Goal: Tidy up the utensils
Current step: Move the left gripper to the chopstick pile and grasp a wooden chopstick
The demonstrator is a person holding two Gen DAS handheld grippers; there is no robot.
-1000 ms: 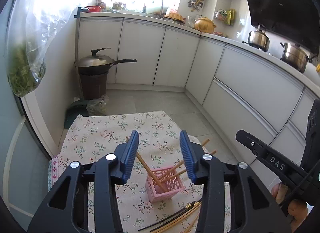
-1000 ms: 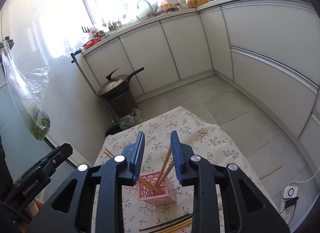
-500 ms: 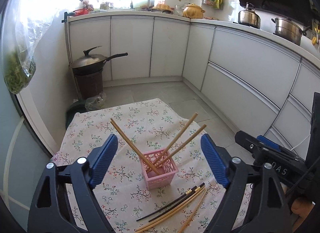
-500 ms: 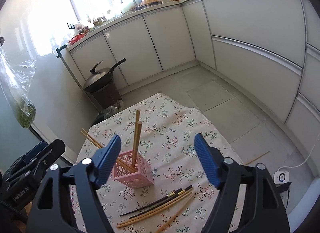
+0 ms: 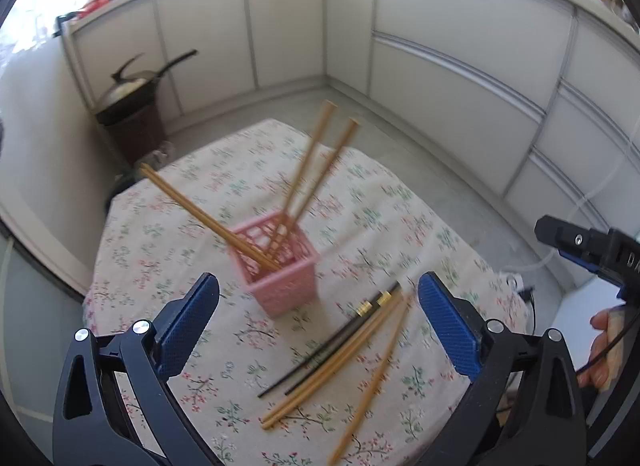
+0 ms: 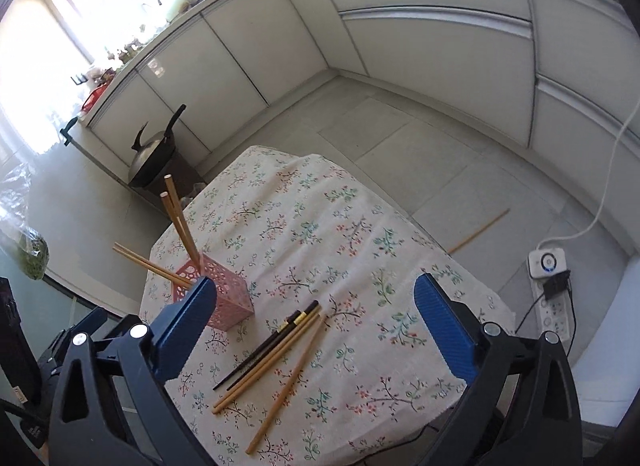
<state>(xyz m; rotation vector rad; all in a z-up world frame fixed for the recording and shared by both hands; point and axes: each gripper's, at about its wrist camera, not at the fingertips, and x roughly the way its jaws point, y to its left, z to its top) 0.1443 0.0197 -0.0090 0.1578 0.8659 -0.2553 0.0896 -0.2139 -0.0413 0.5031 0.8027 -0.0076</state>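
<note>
Left wrist: left gripper (image 5: 318,314) opening wide, empty, lower than a second ago; pink basket (image 5: 278,264) at 12 holds four wooden chopsticks (image 5: 312,169) | Right wrist: right gripper (image 6: 314,320) opening wide, empty, shifted right; basket at 10; loose chopsticks (image 6: 272,350) between jaws at 6 | Next: likely pick loose ones.

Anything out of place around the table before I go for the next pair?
Yes: one wooden chopstick lies on the grey floor tiles beside the floral-clothed table, away from the loose chopsticks on the cloth and the pink plastic basket.
</note>
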